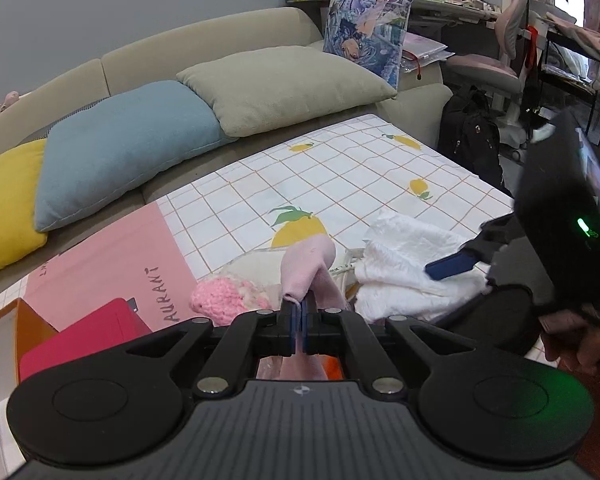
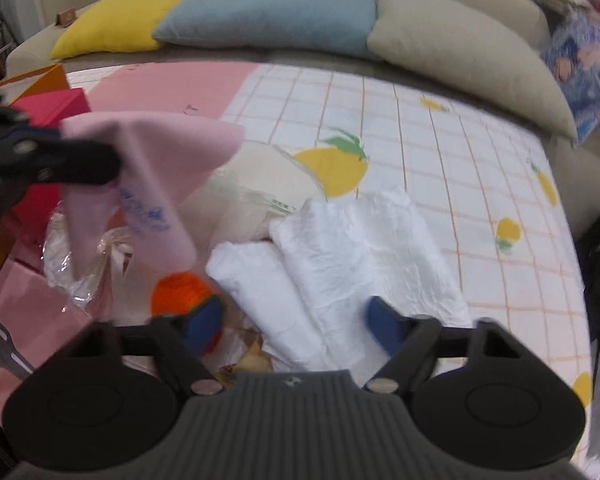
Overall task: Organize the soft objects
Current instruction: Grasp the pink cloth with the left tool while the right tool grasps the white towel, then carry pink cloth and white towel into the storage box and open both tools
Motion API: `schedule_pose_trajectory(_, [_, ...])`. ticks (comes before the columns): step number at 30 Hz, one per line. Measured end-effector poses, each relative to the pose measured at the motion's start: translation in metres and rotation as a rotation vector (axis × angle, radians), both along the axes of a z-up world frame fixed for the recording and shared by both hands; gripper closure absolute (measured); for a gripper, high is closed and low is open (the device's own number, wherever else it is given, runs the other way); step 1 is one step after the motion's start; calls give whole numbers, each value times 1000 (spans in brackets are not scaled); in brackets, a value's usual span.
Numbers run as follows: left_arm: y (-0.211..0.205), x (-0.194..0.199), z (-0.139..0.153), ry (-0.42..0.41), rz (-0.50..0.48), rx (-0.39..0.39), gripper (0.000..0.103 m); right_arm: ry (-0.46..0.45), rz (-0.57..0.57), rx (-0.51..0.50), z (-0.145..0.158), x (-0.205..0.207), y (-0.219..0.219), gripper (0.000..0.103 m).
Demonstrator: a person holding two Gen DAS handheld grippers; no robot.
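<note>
A: Start at the tools. What is the left gripper (image 1: 299,312) doing?

B: Its blue pads are pressed together on a fold of the pink cloth (image 1: 308,268), which is off the table and hangs limp past the jaws. From the right wrist camera the same cloth drapes like a thin, smooth fleece with some blue print on it.

A: And the right gripper (image 2: 296,320)?

B: Jaws apart, nothing between them. It hangs just above the white crumpled pile (image 2: 352,248), soft and creased like quilted wadding, folded in loose rolls.

A: So how far along is the sorting?

B: Early, I'd judge. One piece is lifted; the rest lie heaped near the table's front edge: a pink knitted piece (image 1: 224,298), nubbly and round, an orange knitted ball (image 2: 180,294), a cream fabric bundle (image 2: 268,184) and some clear crinkled plastic (image 2: 80,264).

A: Any place they go?

B: Red boxes (image 1: 80,340) sit at the left, stiff and flat-sided; whether they are the target I cannot tell. All of it rests on the checked lemon-print tablecloth (image 1: 360,168), with three plump cushions (image 1: 128,148) on the sofa behind
</note>
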State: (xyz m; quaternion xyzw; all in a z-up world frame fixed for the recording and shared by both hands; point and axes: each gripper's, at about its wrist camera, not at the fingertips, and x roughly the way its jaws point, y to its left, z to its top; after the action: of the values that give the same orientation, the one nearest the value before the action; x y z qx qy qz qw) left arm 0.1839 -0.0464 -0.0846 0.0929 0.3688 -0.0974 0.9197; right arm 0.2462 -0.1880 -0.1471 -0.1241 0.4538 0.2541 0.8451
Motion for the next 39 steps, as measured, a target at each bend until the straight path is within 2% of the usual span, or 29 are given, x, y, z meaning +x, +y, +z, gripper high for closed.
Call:
schedule_pose_trajectory(7, [0, -2, -2, 2, -1, -21, 101, 96, -134, 189, 15, 7, -33, 72])
schedule_pose_trajectory(9, [-1, -3, -1, -3, -4, -28, 101, 118, -157, 225, 19, 9, -40, 80])
schedule_pose_trajectory(10, [-1, -4, -1, -6, -4, -31, 101, 120, -167, 236, 21, 10, -42, 89])
schedule_pose_trajectory(11, [-1, -5, 0, -9, -5, -33, 101, 116, -181, 245, 24, 9, -45, 92])
schedule_pose_trajectory(16, [2, -11, 5, -21, -4, -41, 101, 91, -192, 260, 40, 0, -52, 94])
schedule_pose_trajectory(22, [4, -23, 19, -38, 0, -63, 101, 18, -169, 252, 69, -31, -46, 95])
schedule_pose_trajectory(32, [14, -53, 50, -97, 28, -79, 101, -35, -136, 356, 109, -76, -31, 95])
schedule_pose_trajectory(39, [42, -70, 75, -150, 104, -98, 101, -75, -73, 424, 139, -92, -4, 96])
